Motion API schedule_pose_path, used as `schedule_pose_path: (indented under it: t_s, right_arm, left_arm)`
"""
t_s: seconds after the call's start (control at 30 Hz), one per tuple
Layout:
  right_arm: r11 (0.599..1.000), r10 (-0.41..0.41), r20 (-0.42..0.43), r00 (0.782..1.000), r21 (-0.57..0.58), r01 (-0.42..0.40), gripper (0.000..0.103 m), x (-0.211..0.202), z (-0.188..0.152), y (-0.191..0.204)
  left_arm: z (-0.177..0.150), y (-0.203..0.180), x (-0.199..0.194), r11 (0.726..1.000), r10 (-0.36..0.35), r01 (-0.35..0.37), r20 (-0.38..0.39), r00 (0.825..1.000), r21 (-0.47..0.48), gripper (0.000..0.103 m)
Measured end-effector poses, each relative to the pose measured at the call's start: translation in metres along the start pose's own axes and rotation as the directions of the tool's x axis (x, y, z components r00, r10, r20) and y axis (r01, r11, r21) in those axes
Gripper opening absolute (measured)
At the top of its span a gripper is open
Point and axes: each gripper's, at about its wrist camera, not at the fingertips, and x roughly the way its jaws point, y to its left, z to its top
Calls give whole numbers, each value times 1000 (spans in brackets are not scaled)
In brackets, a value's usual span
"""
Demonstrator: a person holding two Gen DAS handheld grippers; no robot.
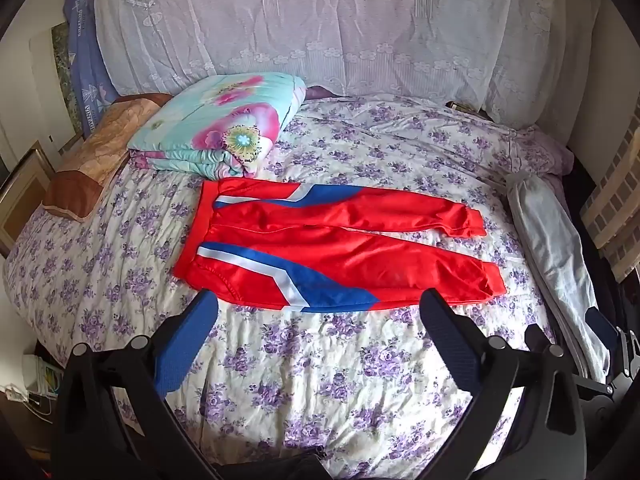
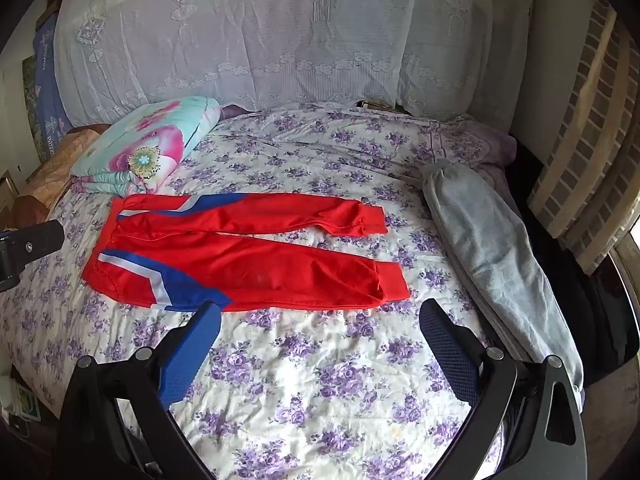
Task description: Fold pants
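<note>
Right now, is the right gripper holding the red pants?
No, the right gripper stands open above the flowered bedsheet, and the red pants lie flat ahead.

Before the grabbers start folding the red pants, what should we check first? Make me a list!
1. Red pants lie flat on the bed sheet, both legs spread out: ok.
2. Left gripper open and empty: ok.
3. Right gripper open and empty: ok.
4. Nothing lies on the pants; the folded flowery quilt sits just behind the waistband: ok.
5. Grey garment lies apart from the leg cuffs: ok.
6. Wrinkles hidden under the pants: cannot tell.
</note>
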Motion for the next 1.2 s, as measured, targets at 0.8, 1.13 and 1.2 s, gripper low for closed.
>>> schedule_pose_path:
  t_s: [0.8,1.13,1.2]
  right_arm:
    - [1000,3,-9,1000,-6,-3,100,2,-3,5]
    - [1000,23,-75,997,7,-22,100,25,-6,5]
    - [1000,16,-113,993,28,-13,100,41,-11,-2]
  left_arm:
    - [-12,0,3,1000,1,-1,-2,1000,2,98]
    - [-25,10,38,1000,-4,3,-107,994,-9,98]
    - [-33,20,70,999,-10,0,-207,978,-46,98]
